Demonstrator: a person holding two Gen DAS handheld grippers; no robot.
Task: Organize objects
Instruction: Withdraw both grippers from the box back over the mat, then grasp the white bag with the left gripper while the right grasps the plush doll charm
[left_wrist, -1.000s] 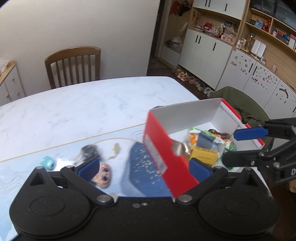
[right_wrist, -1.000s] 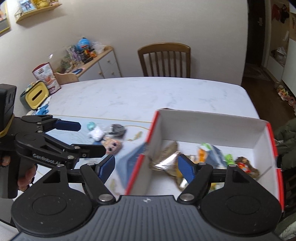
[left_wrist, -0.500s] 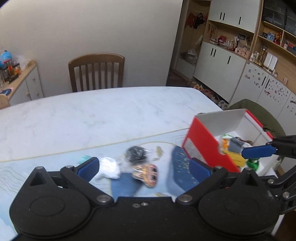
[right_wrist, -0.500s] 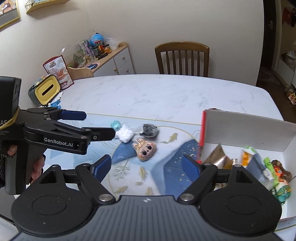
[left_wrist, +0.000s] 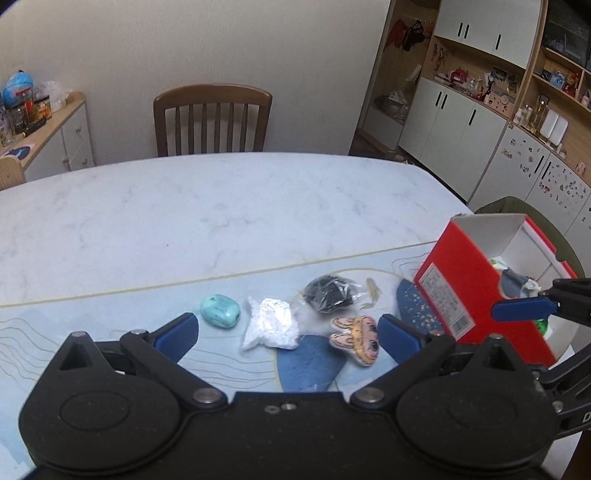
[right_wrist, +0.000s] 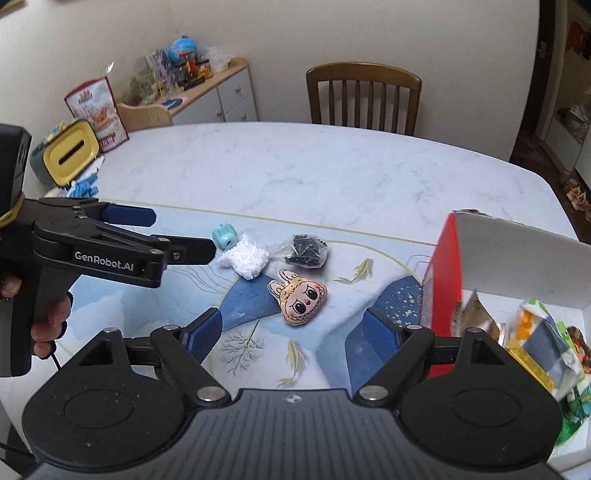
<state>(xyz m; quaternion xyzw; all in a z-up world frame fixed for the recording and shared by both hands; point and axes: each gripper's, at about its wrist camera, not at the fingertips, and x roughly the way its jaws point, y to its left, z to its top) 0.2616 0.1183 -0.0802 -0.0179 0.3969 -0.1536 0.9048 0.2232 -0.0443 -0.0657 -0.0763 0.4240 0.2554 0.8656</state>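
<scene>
- Four loose items lay grouped on the blue illustrated mat, at the centre of both wrist views, none of them inside the box.
- Cartoon face plush: flat, peach-coloured with two ears, face up, nearest the grippers; at 5 o'clock from the white bundle.
- White crinkled bundle: near the plush but apart from it, just beside the teal piece.
- Teal rounded piece: at 10 o'clock from the white bundle in the right wrist view.
- Clear bag of black parts: at 12 o'clock from the plush, at 3 o'clock from the white bundle.
- Red-and-white cardboard box: open-topped, at 3 o'clock from the group, at the mat's right edge; it held a heap of coloured packets, blurred in places.
- Left gripper: jaws released and wide apart, empty, hovering over the mat at 9 o'clock from the group in the right wrist view; a hand gripped its handle.
- Right gripper: jaws likewise released, nothing between them, held above the mat at 6 o'clock from the plush, its right finger beside the box's red wall.
- White marble-pattern table: carried the mat and box.
- Wooden chair: at 12 o'clock beyond the table.
- Low sideboard: at 11 o'clock, crowded with toys.
- Yellow-lidded container: at 10 o'clock on the table edge.
</scene>
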